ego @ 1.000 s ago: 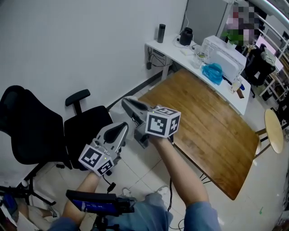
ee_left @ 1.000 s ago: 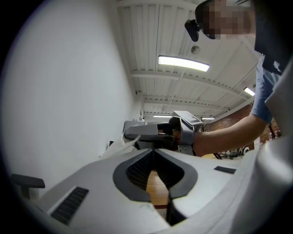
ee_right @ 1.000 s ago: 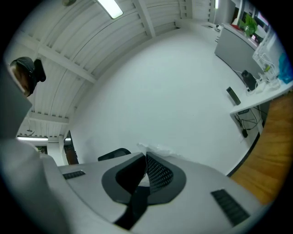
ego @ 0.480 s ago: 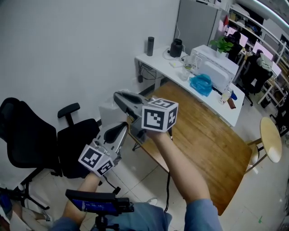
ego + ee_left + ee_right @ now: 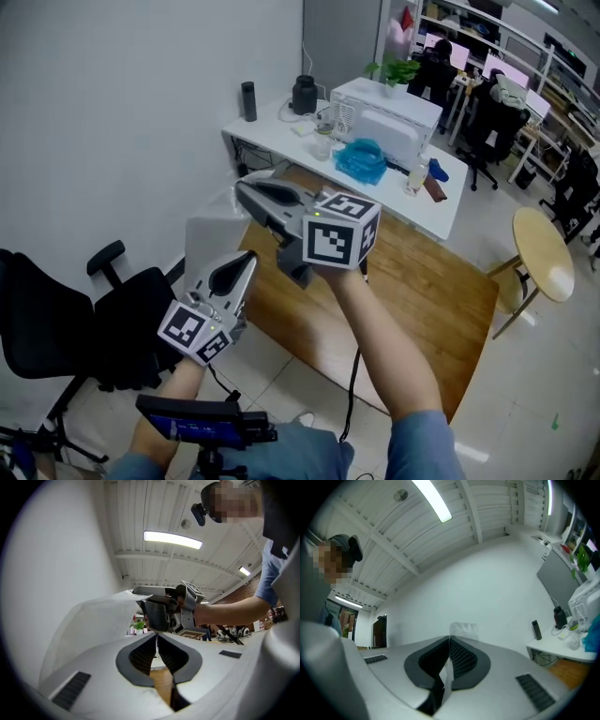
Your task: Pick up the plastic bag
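The plastic bag (image 5: 211, 246) is a thin, see-through white sheet hanging in the air in front of the white wall. My right gripper (image 5: 244, 189) is shut on its top edge. A strip of the film (image 5: 446, 679) runs between the pads and a crumpled tuft (image 5: 464, 630) sticks out past the tips. My left gripper (image 5: 247, 261) is held lower and to the left, jaws shut, with nothing showing between its pads (image 5: 146, 656). In the left gripper view the bag (image 5: 89, 625) spreads along that gripper's left side, up to the right gripper (image 5: 138, 592).
A wooden table (image 5: 422, 281) lies below and to the right. Behind it, a white desk (image 5: 272, 141) carries a printer (image 5: 389, 117), a blue bag (image 5: 361, 159), a kettle (image 5: 303, 94) and a dark bottle (image 5: 247, 100). Also here: a black office chair (image 5: 56, 328) and a round stool (image 5: 544, 248).
Both grippers have risen and moved towards the white desk with the bag. The chair has slid left in the head view and the desk has come nearer. Both jaws stay shut.
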`<state>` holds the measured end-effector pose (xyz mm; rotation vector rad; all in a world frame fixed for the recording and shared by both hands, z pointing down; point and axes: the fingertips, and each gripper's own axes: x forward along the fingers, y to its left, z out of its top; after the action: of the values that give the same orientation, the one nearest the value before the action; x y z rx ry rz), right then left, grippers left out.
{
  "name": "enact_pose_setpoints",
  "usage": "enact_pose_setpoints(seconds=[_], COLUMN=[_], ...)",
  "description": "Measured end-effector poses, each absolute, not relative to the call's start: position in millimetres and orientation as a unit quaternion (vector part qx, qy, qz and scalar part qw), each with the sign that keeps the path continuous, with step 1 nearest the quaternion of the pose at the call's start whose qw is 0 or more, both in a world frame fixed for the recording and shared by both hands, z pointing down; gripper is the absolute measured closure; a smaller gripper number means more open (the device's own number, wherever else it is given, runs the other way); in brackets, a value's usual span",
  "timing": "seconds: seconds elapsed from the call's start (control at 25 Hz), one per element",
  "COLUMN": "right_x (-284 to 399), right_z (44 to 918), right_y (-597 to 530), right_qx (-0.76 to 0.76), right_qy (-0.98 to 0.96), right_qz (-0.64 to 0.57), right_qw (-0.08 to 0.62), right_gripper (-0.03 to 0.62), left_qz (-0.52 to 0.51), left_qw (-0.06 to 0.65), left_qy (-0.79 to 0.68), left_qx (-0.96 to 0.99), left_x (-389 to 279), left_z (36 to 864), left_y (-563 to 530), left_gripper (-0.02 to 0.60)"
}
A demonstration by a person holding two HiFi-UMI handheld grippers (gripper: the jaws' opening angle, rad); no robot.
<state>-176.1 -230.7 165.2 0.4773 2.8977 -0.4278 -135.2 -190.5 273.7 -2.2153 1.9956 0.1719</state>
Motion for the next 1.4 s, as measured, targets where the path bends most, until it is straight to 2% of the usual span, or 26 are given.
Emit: enact_pose_setpoints(seconds=[0.32,0.56,0.76,1.12,1.4], right_x=[-88,-68,-91,-176,-212], right_z=[135,126,124,89,71], right_y=[-314,-334,-331,-303,-286], right_qx=[0.091,0.067,0.066,0.089,0.099], right_qy=[0.980,0.983,0.981,0.975,0.970], right_qz=[-0.120,-0.106,-0.114,-0.104,-0.107], right_qw=[0.134,0.133,0.141,0.176,0.195], right_gripper=[0.590,0.591,0.591,0.591,0.591], left_qz=[0.046,0.042,0.045,0.054,0.062], left_qw=[0.070,0.064,0.059,0.051,0.042], left_qy=[0.631,0.606,0.599,0.589,0.579], left_qx=[-0.771,-0.792,-0.798,-0.805,-0.812], left_x=[-73,-44,-53,-116,-143], left_z=[281,287,289,290,294], left_y=[-240,-255,-256,-254,-255], left_gripper=[0.563,0.563,0.563,0.563,0.563])
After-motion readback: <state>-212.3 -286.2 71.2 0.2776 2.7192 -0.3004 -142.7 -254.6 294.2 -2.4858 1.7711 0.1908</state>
